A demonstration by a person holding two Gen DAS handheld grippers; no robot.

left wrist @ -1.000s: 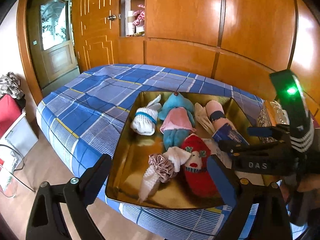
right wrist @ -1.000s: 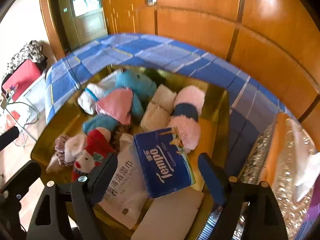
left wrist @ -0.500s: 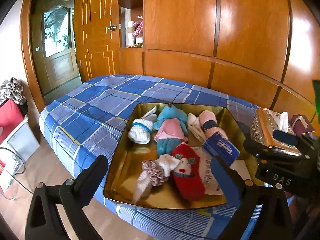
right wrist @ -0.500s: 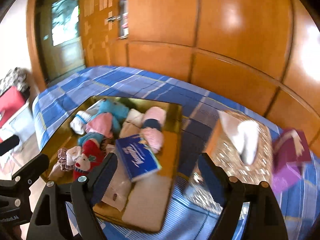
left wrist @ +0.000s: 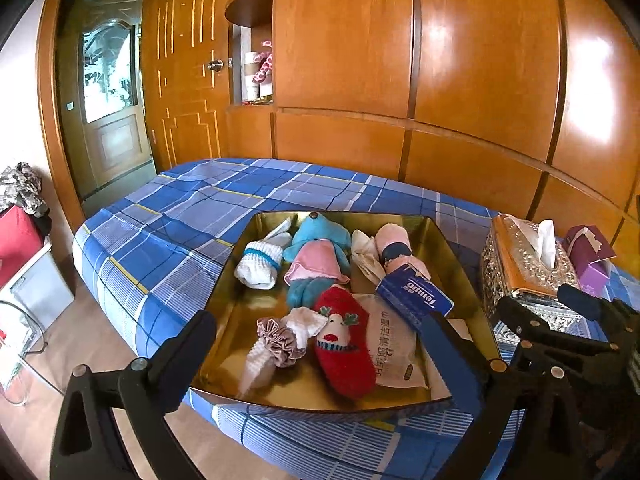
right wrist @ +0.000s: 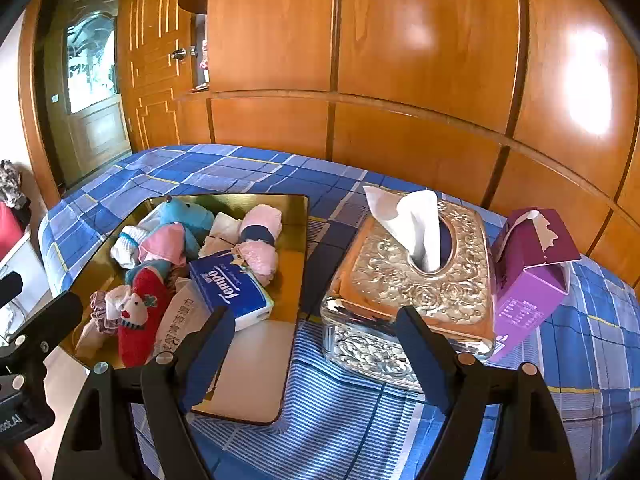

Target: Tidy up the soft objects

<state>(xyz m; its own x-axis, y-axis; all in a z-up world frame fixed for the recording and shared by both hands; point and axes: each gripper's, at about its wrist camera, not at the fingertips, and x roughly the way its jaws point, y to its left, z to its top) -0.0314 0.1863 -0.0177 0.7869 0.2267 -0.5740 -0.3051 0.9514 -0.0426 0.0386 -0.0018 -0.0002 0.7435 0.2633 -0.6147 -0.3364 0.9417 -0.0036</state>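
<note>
Socks (left wrist: 344, 344) in gold tray (left wrist: 460, 256); purple box's (right wrist: 528, 280) front only from right; both jaws wide, empty.

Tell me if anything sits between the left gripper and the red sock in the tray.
Nothing visible does. The left gripper is open and empty above the gold tray's near edge, and the red sock lies uncovered, with the scrunchie beside it, not on it.

The wet-wipe pack (left wrist: 390, 350) lies partly hidden under the tissue packet (left wrist: 414, 300).
</note>
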